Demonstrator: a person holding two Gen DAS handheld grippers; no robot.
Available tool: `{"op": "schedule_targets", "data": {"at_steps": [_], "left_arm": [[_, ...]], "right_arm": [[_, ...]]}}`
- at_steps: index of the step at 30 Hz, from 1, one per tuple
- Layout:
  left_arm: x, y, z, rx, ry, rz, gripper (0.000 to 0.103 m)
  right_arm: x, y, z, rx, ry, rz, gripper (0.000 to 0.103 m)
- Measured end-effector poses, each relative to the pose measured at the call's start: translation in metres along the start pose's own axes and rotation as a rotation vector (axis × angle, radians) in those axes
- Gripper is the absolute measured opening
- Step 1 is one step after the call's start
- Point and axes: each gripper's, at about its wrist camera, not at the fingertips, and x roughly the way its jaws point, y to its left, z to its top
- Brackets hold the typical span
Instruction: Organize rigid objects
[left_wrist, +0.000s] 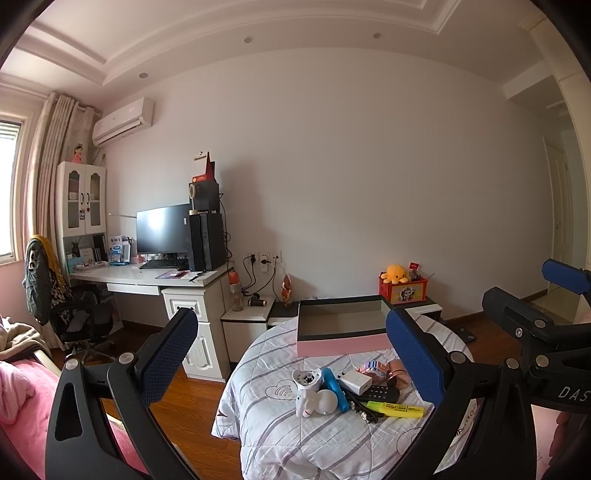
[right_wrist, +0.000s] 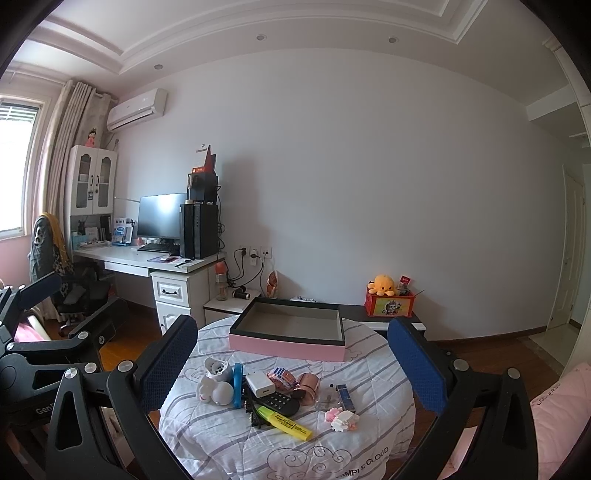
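Note:
A pink box (left_wrist: 343, 345) (right_wrist: 288, 345) with a dark rim stands empty at the far side of a round table covered by a striped quilt (left_wrist: 280, 443) (right_wrist: 229, 450). In front of it lies a pile: yellow highlighter (left_wrist: 400, 409) (right_wrist: 288, 424), white charger (left_wrist: 356, 382) (right_wrist: 260, 384), black remote (left_wrist: 380, 393) (right_wrist: 280, 400), white toy (left_wrist: 314, 402) (right_wrist: 216, 391), copper cylinder (right_wrist: 306, 387), pink brick toy (right_wrist: 341, 419). My left gripper (left_wrist: 291, 317) (right_wrist: 74, 299) and right gripper (right_wrist: 291, 325) (left_wrist: 532, 291) hover side by side short of the table, both open with nothing between their fingers.
A white desk (left_wrist: 147, 275) with monitor and computer tower stands at the left wall, with an office chair (left_wrist: 81, 321) before it. Behind the table a low cabinet carries a red box (right_wrist: 389, 304) with a yellow plush. Pink bedding (left_wrist: 22, 398) lies at the near left.

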Motion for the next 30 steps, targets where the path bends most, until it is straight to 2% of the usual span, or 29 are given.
{"op": "schedule_targets", "data": {"at_steps": [30], "left_arm": [[0.0000, -0.0011, -0.0023, 0.007, 0.016, 0.006, 0.103]], "right_arm": [[0.0055, 0.0019, -0.0080, -0.011, 0.013, 0.001, 0.103]]}}
